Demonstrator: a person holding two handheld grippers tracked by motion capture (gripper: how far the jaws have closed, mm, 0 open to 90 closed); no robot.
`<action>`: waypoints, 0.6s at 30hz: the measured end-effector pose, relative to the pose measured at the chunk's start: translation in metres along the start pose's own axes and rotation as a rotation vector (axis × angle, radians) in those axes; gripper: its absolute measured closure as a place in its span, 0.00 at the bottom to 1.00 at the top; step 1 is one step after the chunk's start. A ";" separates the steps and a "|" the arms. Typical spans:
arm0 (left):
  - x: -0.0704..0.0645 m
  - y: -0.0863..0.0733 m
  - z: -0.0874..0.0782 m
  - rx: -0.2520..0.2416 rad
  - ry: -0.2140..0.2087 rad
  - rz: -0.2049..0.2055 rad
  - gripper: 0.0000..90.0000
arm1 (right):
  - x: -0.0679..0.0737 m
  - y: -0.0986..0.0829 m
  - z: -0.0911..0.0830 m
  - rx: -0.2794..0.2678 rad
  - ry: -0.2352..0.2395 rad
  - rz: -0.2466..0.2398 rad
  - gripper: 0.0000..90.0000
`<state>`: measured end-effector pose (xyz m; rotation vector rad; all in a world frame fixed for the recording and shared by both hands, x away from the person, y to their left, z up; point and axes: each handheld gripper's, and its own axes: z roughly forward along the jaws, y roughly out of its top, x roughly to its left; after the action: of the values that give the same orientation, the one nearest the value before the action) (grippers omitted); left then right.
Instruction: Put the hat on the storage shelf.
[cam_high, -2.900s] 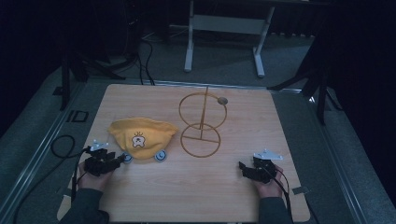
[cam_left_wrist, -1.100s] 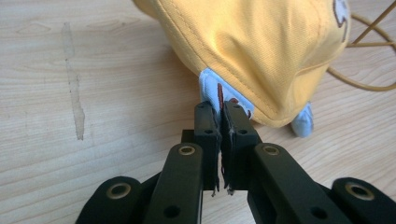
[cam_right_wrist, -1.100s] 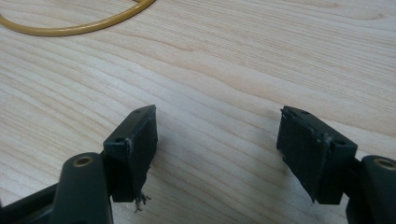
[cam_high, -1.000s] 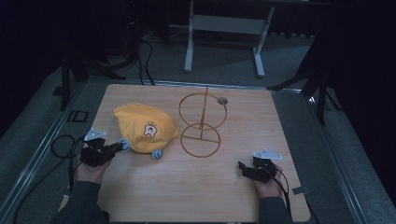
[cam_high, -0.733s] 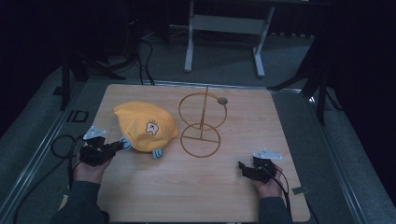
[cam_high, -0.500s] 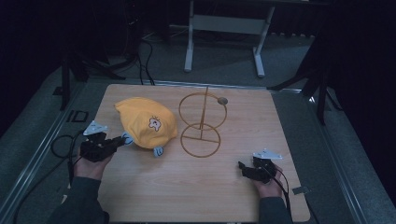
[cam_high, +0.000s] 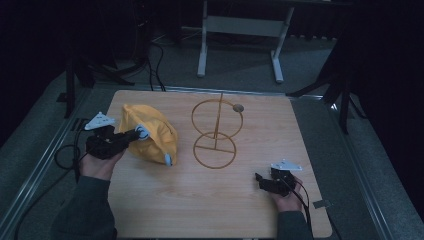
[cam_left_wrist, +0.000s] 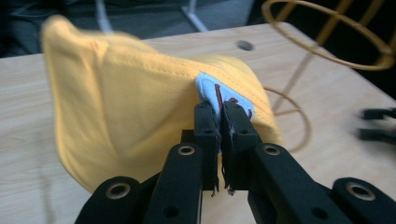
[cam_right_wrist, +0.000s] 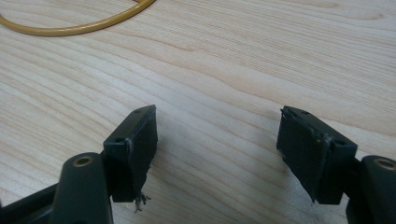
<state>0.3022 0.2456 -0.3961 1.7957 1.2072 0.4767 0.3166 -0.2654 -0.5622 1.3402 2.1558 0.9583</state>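
Cap (cam_high: 150, 134) sits at the bench's (cam_high: 200, 210) left side, pinched by the left hand-held gripper (cam_high: 135, 134) on its pale-blue tab (cam_left_wrist: 219, 95), jaws clamped on the fabric. Stand (cam_high: 216, 131) lies to the right of the cap, mid-bench, post upright with a ring on top, so my guess is the carry goes rightward and up. Right hand-held gripper (cam_high: 259, 180) rests wide open near the front right, empty, well apart from the cap; left is clearly the nearer.
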 end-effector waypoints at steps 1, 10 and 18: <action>0.003 0.001 0.003 0.001 0.014 -0.007 0.95 | 0.000 0.000 0.000 0.000 0.000 0.000 0.32; 0.035 0.003 0.037 0.080 0.165 -0.039 0.81 | 0.000 0.000 0.000 -0.001 0.000 -0.001 0.32; 0.037 0.004 0.045 0.111 0.214 -0.052 0.61 | 0.000 0.000 0.000 0.000 0.000 0.000 0.32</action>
<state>0.3533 0.2571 -0.4229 1.8369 1.4488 0.5930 0.3166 -0.2654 -0.5622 1.3405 2.1556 0.9585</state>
